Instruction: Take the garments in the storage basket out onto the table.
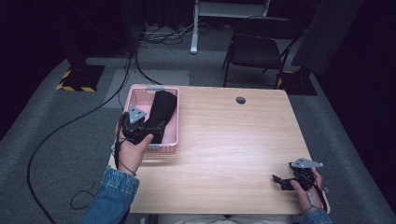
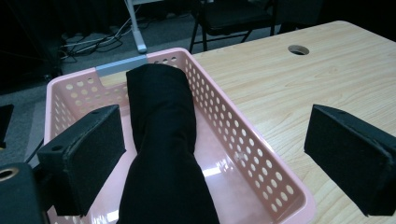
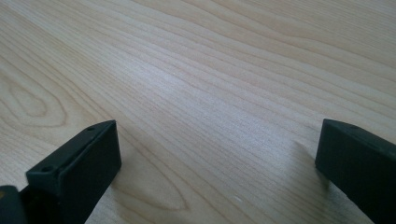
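A pink perforated basket (image 1: 172, 122) stands at the table's left edge. A rolled black cloth (image 1: 162, 108) lies lengthwise inside it. My left gripper (image 1: 148, 127) hovers over the basket's near end. In the left gripper view the basket (image 2: 243, 140) holds the cloth (image 2: 163, 140), which runs up between the wide-apart jaws of my left gripper (image 2: 217, 161), closer to the left pad (image 2: 86, 156); the gripper is open. My right gripper (image 1: 279, 180) rests low over the table's front right corner, open. In the right gripper view my right gripper (image 3: 210, 172) has bare wood between its jaws.
The wooden table (image 1: 233, 140) has a round cable hole (image 1: 240, 100) near its far edge. A dark folding chair (image 1: 256, 51) and a white desk leg (image 1: 194, 28) stand beyond the table. Cables run across the grey carpet at left.
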Tool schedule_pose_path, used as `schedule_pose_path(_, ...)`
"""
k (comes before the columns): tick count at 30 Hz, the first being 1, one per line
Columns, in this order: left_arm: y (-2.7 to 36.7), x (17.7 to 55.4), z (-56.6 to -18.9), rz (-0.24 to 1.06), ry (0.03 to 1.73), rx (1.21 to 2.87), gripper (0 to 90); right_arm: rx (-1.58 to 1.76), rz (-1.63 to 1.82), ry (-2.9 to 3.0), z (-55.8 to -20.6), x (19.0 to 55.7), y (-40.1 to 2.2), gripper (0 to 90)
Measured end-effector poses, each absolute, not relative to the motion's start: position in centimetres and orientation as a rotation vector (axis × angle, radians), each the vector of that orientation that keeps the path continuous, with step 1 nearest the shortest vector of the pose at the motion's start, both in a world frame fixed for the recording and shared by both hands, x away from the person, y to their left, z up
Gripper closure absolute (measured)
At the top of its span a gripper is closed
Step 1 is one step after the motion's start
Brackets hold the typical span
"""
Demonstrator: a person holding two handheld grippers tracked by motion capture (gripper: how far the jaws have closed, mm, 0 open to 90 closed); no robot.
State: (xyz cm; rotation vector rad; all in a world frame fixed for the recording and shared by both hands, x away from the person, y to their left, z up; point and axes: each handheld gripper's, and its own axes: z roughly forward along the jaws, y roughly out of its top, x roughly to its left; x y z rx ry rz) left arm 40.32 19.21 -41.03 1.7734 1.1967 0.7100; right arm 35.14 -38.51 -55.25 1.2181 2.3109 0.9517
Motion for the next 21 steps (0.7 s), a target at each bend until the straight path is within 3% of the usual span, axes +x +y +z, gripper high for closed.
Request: schedule_pose_path(21,19.3,42.5,-41.0,0.743,1.191,1.793,4.2,1.218,0.951,2.311,-55.2,35.1,-38.5,0.1)
